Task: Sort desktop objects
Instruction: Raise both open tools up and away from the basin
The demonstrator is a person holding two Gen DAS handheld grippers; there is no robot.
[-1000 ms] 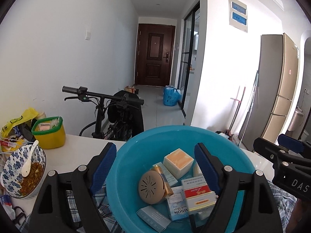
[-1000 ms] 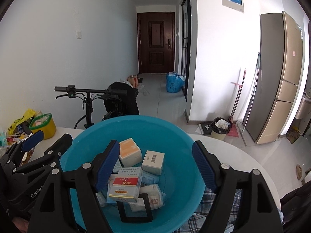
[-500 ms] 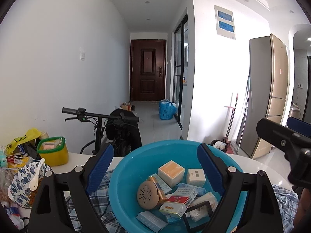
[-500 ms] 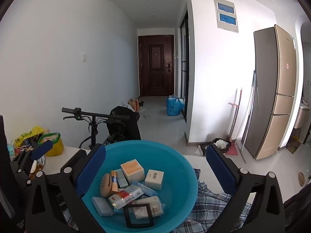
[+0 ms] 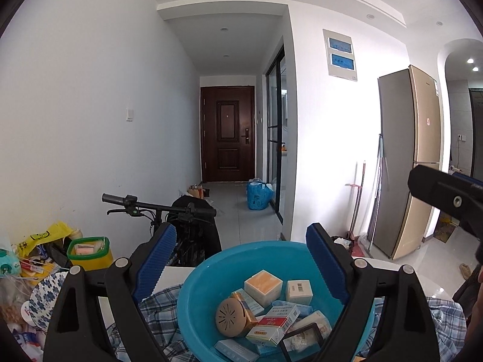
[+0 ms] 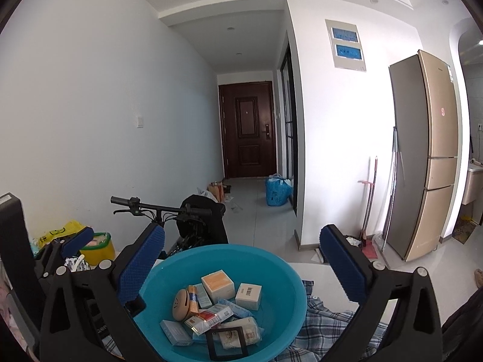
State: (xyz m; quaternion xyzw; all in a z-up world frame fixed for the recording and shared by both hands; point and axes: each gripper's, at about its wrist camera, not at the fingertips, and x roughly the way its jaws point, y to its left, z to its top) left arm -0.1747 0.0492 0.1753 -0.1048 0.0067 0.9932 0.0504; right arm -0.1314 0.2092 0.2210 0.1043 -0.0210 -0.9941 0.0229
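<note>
A blue plastic basin (image 5: 208, 283) (image 6: 274, 274) sits on a plaid cloth and holds several small boxes. Among them are an orange-topped cube (image 5: 262, 283) (image 6: 218, 283), a round tan disc (image 5: 231, 316) (image 6: 180, 304), a red and white box (image 5: 271, 327) and a black frame (image 6: 227, 344). My left gripper (image 5: 241, 232) hangs open above the basin's near side, with nothing between its blue pads. My right gripper (image 6: 243, 230) is open wide over the same basin and also holds nothing. One finger (image 5: 443, 196) of the right gripper shows at the right edge of the left wrist view.
The plaid cloth (image 5: 163, 298) (image 6: 326, 322) covers part of a white table (image 6: 311, 270). At the left stand a yellow tub with a green rim (image 5: 89, 255), a blue-patterned bowl (image 5: 45, 295) and a yellow bag. A bicycle (image 5: 157, 208) stands just behind the table.
Both grippers have risen and drawn back from the basin, which now sits lower and smaller in both views. The right jaws have spread wider. The red and white box lies in the basin.
</note>
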